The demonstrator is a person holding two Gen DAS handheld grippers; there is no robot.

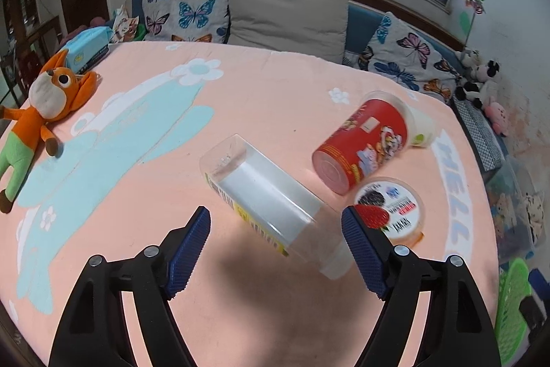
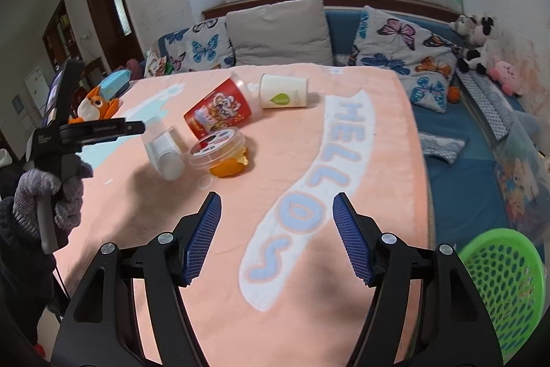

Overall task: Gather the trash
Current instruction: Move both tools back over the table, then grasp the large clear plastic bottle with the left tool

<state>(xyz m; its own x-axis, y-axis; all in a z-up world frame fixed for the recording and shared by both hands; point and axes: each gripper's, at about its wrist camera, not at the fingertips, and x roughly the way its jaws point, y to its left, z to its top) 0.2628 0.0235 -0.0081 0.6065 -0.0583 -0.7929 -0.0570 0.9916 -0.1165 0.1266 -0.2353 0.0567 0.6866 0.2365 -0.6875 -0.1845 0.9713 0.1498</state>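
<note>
Clear plastic bottle [image 1: 271, 205] w/ a white inner label and yellow strip lies on its side on the peach blanket [image 1: 261, 98], cap end toward the camera, just ahead of the left gripper [image 1: 275, 243]. Its jaws stand wide apart, nothing pinched; the bottle's lower end sits roughly between the blue pads, though I can't tell if a pad touches it yet.

Handling, as a guess: looks empty, so light, thin-walled, smooth, prob. dents and rolls if squeezed off-centre. Best hold is across the mid body at the label, jaws square to its long axis, not the tapering neck.

Just right of it: red printed snack tub [image 1: 364, 143] tipped over, and a shallow round clear tub w/ strawberry lid [image 1: 390, 207] sitting partly on an orange peel [image 2: 230, 167]. Behind the red tub lies a white paper cup w/ green leaf mark [image 2: 283, 90], crushable.

Right gripper [image 2: 276, 239] hangs released over bare blanket near the "HELLO" lettering, holding nothing. Green perforated plastic basket [image 2: 505, 284] off the bed's right edge, likely the drop point.
</note>
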